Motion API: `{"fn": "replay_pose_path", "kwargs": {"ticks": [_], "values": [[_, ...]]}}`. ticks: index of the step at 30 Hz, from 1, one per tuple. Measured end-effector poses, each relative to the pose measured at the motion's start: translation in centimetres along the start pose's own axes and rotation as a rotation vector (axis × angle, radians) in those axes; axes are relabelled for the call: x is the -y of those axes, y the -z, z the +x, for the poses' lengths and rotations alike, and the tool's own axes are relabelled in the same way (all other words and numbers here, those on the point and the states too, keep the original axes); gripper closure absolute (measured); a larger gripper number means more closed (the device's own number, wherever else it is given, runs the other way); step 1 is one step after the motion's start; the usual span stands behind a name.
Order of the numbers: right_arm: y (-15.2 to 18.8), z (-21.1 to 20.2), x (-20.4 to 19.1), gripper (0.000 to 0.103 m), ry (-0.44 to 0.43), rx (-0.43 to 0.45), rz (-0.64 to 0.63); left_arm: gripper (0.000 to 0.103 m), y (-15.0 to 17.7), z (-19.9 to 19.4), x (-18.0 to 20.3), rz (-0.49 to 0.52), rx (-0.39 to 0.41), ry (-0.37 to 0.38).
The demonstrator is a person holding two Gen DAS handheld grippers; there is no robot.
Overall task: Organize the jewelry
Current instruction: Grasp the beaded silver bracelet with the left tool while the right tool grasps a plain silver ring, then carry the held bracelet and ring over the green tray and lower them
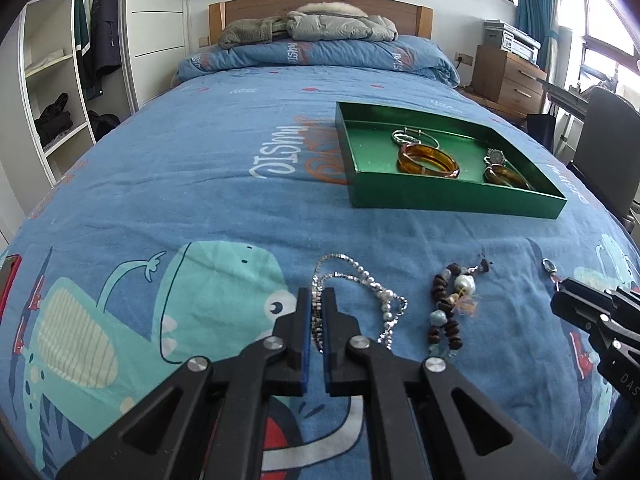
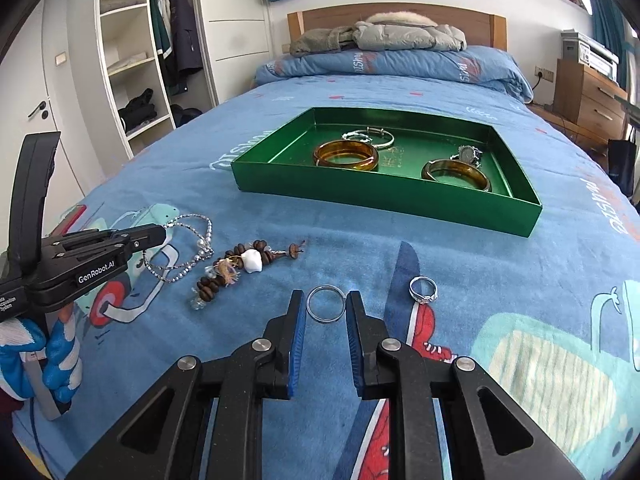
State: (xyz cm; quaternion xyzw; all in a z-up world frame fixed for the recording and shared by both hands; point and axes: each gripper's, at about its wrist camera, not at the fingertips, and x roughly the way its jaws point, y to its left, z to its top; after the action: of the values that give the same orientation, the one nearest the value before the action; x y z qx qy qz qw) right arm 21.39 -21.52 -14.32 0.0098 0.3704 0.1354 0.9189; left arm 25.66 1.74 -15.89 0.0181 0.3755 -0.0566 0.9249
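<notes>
On the blue bedspread my left gripper (image 1: 318, 300) is shut on a strand of the silver rhinestone-and-pearl necklace (image 1: 386, 300), whose other loops trail to its right. In the right wrist view the left gripper (image 2: 158, 236) comes in from the left, with the necklace (image 2: 203, 247) hanging from its tip. My right gripper (image 2: 326, 300) is shut on a thin silver ring (image 2: 325, 287), pads against its two sides. From the left wrist view that ring (image 1: 549, 266) sticks out of the right gripper (image 1: 558, 286). Beyond both lies the green tray (image 2: 380, 196).
A brown bead string with a white stone (image 2: 240, 264) lies between the grippers, and a second silver ring (image 2: 423, 289) sits right of my right gripper. The tray holds two amber bangles (image 2: 346, 156), a silver bangle (image 2: 368, 136) and a watch (image 2: 466, 154). A gloved hand (image 2: 52, 360) grips the left handle.
</notes>
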Motion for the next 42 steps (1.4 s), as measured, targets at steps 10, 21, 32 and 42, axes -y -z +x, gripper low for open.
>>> {"fn": "replay_pose_path", "kwargs": {"ticks": [10,21,32,42], "values": [[0.8,-7.0,-1.3,0.083,0.019,0.062,0.011,0.099,1.3,-6.4,1.1,-0.002,0.036,0.034],[2.5,-13.1,-2.1,0.083,0.034,0.120,0.024,0.099,2.0,-13.1,2.3,0.034,0.113,0.065],[3.1,-17.0,-0.8,0.083,0.068,0.162,0.059,0.099,0.8,-17.2,4.4,0.072,0.168,0.143],[-0.4,-18.4,0.5,0.083,0.103,0.222,0.043,0.099,-4.4,-17.7,5.2,0.080,0.218,0.204]]}}
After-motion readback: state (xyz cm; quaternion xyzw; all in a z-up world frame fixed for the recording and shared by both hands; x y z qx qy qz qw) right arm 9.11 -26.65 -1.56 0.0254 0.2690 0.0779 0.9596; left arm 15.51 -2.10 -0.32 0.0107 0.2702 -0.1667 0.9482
